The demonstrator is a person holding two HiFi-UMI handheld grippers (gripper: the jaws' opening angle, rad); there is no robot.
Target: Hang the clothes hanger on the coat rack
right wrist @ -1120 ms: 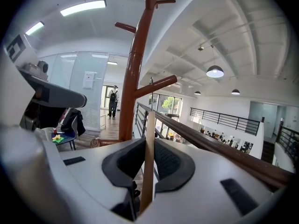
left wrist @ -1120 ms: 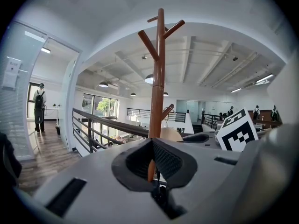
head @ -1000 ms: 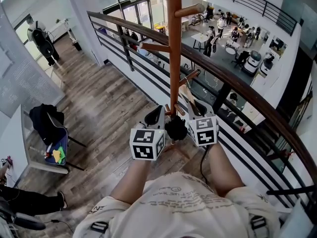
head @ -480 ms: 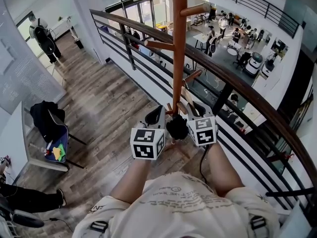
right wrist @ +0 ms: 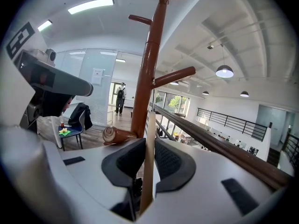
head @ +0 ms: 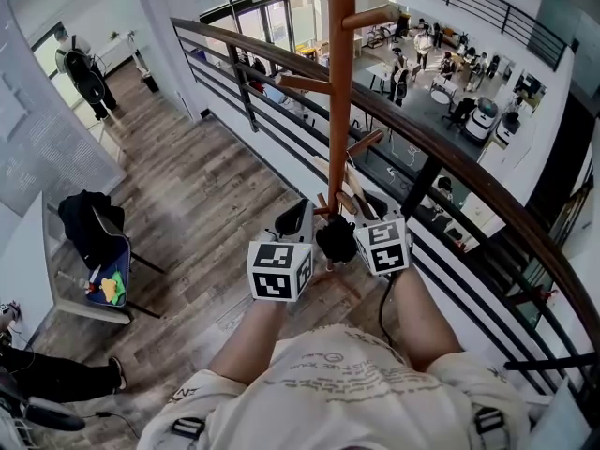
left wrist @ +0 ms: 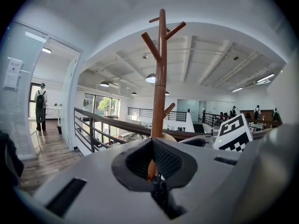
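The brown wooden coat rack (head: 339, 92) rises right in front of me, with pegs sticking out at several heights. A light wooden hanger (head: 351, 187) lies against the pole's lower part, below a peg (head: 364, 142). My left gripper (head: 300, 217) and my right gripper (head: 362, 206) sit side by side at the pole, both shut on the hanger. In the right gripper view the hanger's pale bar (right wrist: 149, 143) stands upright between the jaws of the right gripper (right wrist: 147, 164), with the coat rack (right wrist: 147, 73) just behind. In the left gripper view a thin piece of the hanger (left wrist: 150, 168) is pinched in the left gripper (left wrist: 152, 164).
A dark handrail with black bars (head: 441, 157) runs diagonally just behind the rack, over a drop to a lower floor with people. A chair with dark clothes (head: 94, 242) stands at the left. A person with a backpack (head: 80, 73) is at the far left.
Both grippers, still holding the hanger, have edged slightly up and forward toward the pole. The head view has shifted a little.
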